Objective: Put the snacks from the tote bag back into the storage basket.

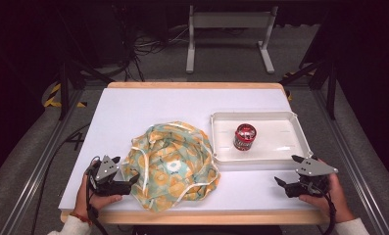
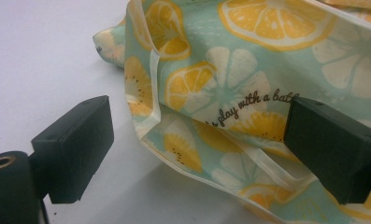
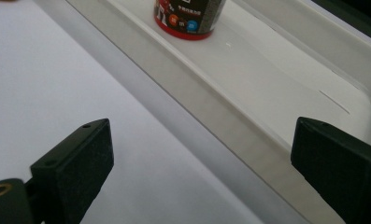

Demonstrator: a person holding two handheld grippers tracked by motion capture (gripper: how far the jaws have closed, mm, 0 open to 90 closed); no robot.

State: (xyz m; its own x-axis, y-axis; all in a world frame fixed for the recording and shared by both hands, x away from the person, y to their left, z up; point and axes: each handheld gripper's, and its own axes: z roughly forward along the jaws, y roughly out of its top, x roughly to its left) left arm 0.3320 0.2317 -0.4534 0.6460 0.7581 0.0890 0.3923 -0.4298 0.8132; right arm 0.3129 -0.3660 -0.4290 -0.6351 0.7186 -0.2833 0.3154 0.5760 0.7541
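**A:** So, what lies on the white counter [image 1: 133, 105]?

**B:** Seen from above, a crumpled cloth bag [image 1: 172, 164] printed with lemon slices sits at lower centre of the frame. A white tray [image 1: 300, 142] lies just to its right, touching or nearly so, with a small red can [image 1: 244, 136] standing upright inside it, left of the tray's middle.

**A:** And the hands?

**B:** The left tool [image 1: 126, 182] rests at lower left, jaws spread wide and empty. In its own view the bag's pale hem [image 2: 192, 161] runs between the jaws, so it seems lined up to pinch that edge. The right tool [image 1: 286, 177] sits at lower right, also wide and empty, just short of the tray's near rim, aimed towards the can.

**A:** Any room to move?

**B:** Plenty. Bare counter fills the upper left of the frame, and the tray is mostly empty right of the can.
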